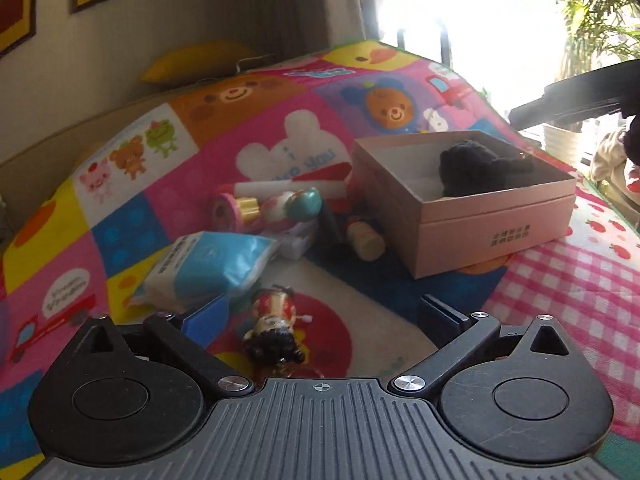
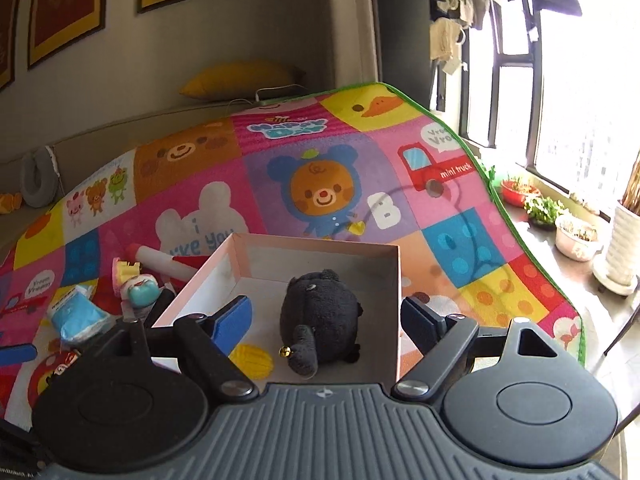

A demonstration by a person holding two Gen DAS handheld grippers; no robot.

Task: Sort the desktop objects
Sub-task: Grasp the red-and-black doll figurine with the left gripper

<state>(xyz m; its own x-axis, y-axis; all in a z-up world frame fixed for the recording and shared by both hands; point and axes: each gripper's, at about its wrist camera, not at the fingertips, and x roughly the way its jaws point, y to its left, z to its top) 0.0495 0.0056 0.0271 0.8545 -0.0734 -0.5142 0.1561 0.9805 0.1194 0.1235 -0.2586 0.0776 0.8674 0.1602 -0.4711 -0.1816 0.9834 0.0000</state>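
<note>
On the colourful play mat (image 1: pixel 280 128), my left gripper (image 1: pixel 320 318) stands wide open. A small doll figure (image 1: pixel 276 328) lies between its fingers, nearer the blue left pad (image 1: pixel 208 320), and neither pad presses on it. Beyond it are a blue tissue pack (image 1: pixel 208 268), a heap of small toys (image 1: pixel 276 204) and a little bottle (image 1: pixel 364 240). The pink cardboard box (image 1: pixel 492 232) sits to the right. My right gripper (image 2: pixel 326 320) hangs open over that box (image 2: pixel 320 248). A black plush toy (image 2: pixel 320 312) lies inside between the fingers, untouched, beside a yellow piece (image 2: pixel 252 354).
The mat's green edge (image 2: pixel 492 184) drops off to the right towards a window sill with plant pots (image 2: pixel 576 236). A yellow cushion (image 2: pixel 240 78) lies on the sofa behind the mat. Framed pictures hang on the wall at the back.
</note>
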